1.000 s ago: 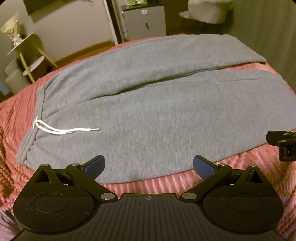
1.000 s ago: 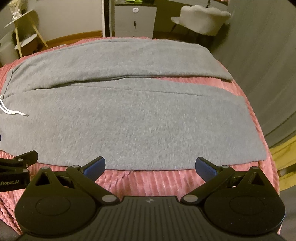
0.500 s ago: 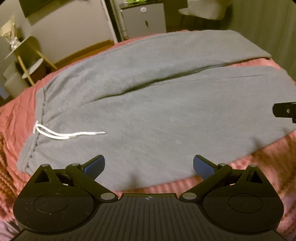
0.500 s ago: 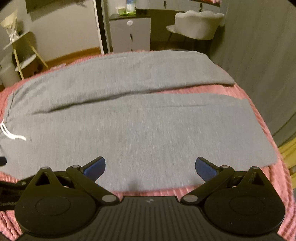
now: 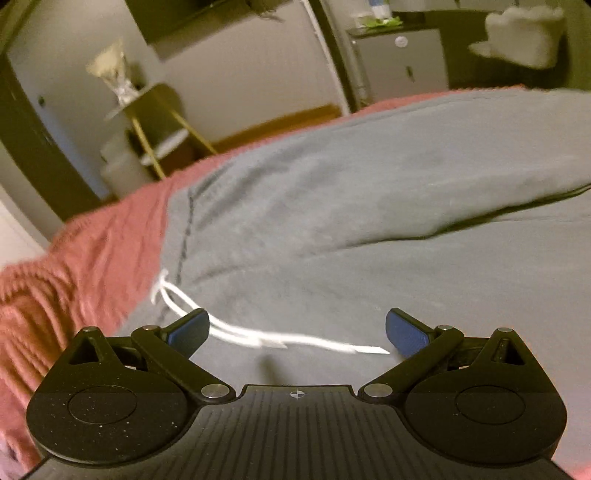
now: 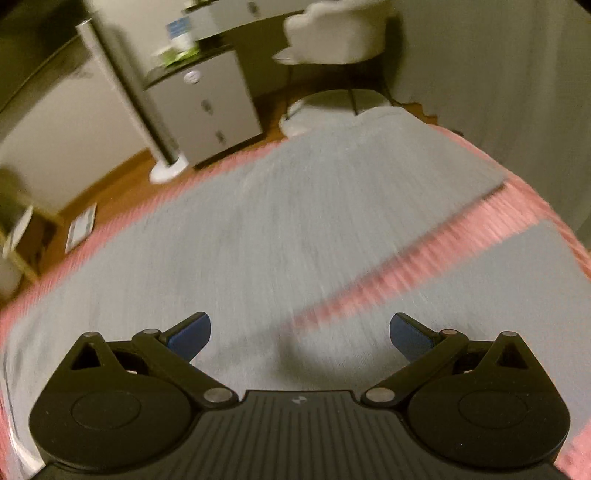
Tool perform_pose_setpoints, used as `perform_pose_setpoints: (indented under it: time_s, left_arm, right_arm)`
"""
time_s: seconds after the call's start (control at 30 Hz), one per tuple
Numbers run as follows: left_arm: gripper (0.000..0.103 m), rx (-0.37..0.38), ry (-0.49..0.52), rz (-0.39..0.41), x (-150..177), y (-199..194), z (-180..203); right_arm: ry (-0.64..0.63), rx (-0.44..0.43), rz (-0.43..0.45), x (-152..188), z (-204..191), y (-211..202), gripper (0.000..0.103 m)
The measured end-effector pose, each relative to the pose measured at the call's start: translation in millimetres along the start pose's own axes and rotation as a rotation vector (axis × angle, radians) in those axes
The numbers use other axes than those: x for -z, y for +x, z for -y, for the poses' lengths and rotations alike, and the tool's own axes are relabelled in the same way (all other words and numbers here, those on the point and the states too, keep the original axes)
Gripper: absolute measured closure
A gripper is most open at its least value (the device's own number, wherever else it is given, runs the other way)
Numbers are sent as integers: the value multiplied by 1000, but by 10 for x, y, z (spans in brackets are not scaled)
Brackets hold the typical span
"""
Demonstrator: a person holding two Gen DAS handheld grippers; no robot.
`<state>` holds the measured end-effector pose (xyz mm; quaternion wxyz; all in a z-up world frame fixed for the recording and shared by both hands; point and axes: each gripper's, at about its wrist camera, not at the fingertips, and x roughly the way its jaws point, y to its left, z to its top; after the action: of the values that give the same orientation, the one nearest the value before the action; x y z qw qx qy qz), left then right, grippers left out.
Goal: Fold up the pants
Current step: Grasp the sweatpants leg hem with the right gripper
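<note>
In the left wrist view, the left tongs (image 5: pixel 297 332) stand spread wide with nothing between the blue pads (image 5: pixel 188 328), low over the waist end of the grey sweatpants (image 5: pixel 369 236). The sweatpants lie flat on a pink ribbed bedspread (image 5: pixel 92 258). Only this view shows the white drawstring (image 5: pixel 258 334), which trails from the waistband across the fabric between the two pads. Behind the bed stand a gold-legged side table (image 5: pixel 155 122) and a grey cabinet (image 5: pixel 399 62).

The right wrist view, blurred, shows the right tongs (image 6: pixel 300 334), also wide apart and empty, over the leg end. Only here do the two legs part, with a strip of bedspread (image 6: pixel 406 258) bare between them. A white chair (image 6: pixel 332 33) stands beyond the bed.
</note>
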<state>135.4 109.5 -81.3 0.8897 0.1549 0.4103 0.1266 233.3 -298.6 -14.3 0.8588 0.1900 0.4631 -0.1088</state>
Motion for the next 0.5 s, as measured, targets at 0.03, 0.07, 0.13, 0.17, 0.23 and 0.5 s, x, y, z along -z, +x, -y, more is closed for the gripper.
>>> perform_pose_setpoints:
  time_s: [0.03, 0.07, 0.13, 0.17, 0.23, 0.5]
  left_arm:
    - [0, -13, 9, -2, -17, 108, 3]
    - [0, -19, 8, -7, -41, 204, -4]
    - [0, -25, -17, -13, -95, 383, -45]
    - [0, -29, -31, -13, -113, 452, -69]
    - [0, -47, -59, -7, -149, 583, -128]
    - [0, -26, -155, -25, -178, 853, -299]
  right_arm:
    - [11, 10, 21, -191, -37, 126, 0]
    - [25, 26, 15, -337, -103, 312, 1]
    - [59, 61, 12, -594, -171, 671, 3]
    - [85, 66, 5, -719, -181, 829, 5]
    - [153, 62, -38, -910, -224, 1222, 11]
    - [311, 139, 29, -1497, -163, 1909, 13]
